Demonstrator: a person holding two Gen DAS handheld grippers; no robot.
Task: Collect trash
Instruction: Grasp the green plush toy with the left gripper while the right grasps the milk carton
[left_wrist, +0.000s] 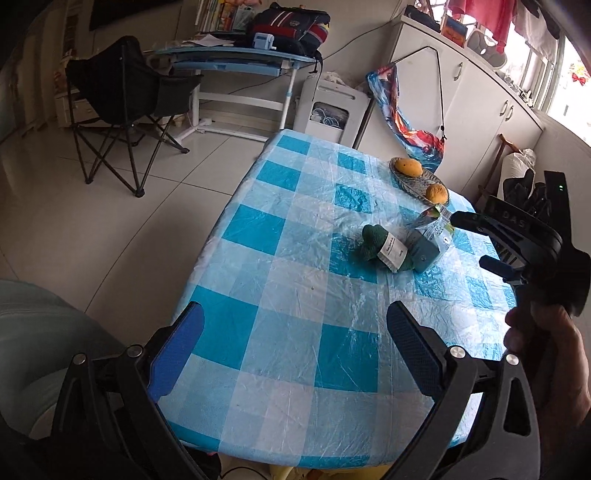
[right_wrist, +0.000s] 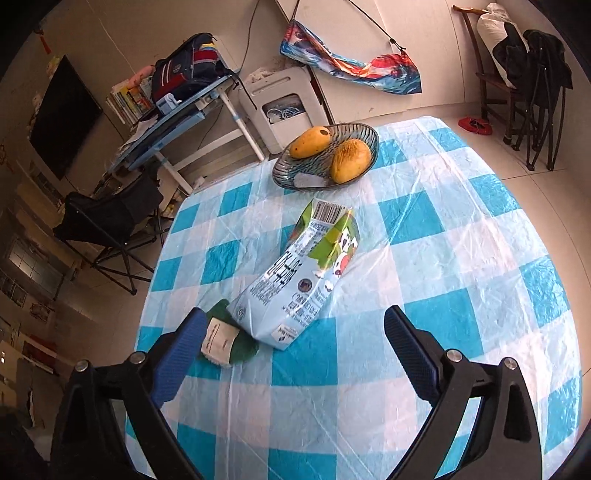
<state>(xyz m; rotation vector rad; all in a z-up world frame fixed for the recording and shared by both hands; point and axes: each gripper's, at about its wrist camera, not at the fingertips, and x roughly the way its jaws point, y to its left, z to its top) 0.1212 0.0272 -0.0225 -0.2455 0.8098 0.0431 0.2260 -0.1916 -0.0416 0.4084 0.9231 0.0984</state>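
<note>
1. Judging from both views, nothing is collected yet: the milk carton (right_wrist: 301, 275) lies on its side on the checked tablecloth (right_wrist: 424, 369), and a dark green bundle with a paper label (right_wrist: 227, 341) sits touching its near left end.
2. Right gripper (right_wrist: 291, 354): jaws spread wide, nothing between the pads. It hangs above the near end of the carton, not touching it; in the left wrist view it sits just beside the carton's top.
3. Left gripper (left_wrist: 295, 354): jaws also wide apart and empty, over bare cloth well short of the carton (left_wrist: 430, 240).
4. Fruit bowl (right_wrist: 369, 131) with two mangoes (right_wrist: 349, 160) stands just beyond the carton; probably not trash, leave it.
5. No bin or bag for the trash is identifiable in either view.
6. Left to do, as I read it: grasp the carton, likely the green bundle too, then carry them off the table. Task looks near its start.
</note>
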